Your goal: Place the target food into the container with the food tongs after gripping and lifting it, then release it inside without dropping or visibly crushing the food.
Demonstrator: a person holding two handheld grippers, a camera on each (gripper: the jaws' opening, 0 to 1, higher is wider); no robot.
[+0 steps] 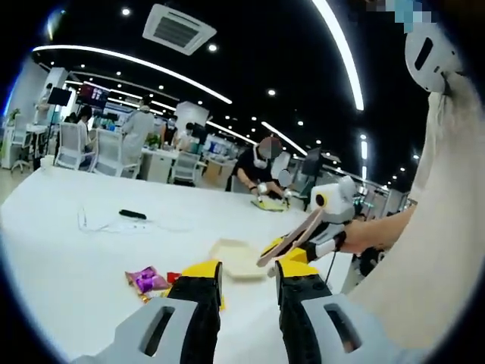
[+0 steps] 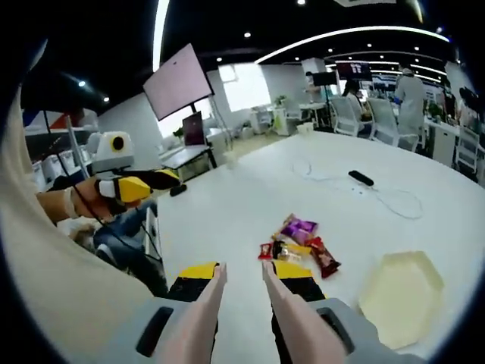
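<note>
Left gripper [image 1: 248, 282]: jaws spread, nothing between them, held above the white table [image 1: 68, 258]. Just beyond the jaw tips lies the pale container [image 1: 236, 256], flat on the table. A purple-wrapped snack [image 1: 148, 280] lies off the left jaw, with a red wrapper [image 1: 173, 277] beside it, right at that jaw's tip. The right gripper [image 1: 303, 235] comes in over the right jaw, holding the tongs; their arms angle down toward the container's near edge. Can't tell from here whether the tong tips touch it.

Right gripper [image 2: 242, 271]: the jaws hold the tongs [image 2: 244, 303], one tan arm lying along each jaw. The arms stand apart with a gap between them, nothing pinched. Straight past the tong tips lies the pile of wrapped snacks [image 2: 297, 246]: purple one farthest, red and dark ones nearest, all on the table and clear of the tongs. The container [image 2: 402, 292] lies off the right jaw, well apart from the pile, with nothing in it. The left gripper [image 2: 144, 186] shows off the left jaw, with a hand [image 2: 64, 205] behind it.

A black remote-like object [image 2: 361, 178] and a white cable [image 2: 394, 199] lie far beyond the jaws.
</note>
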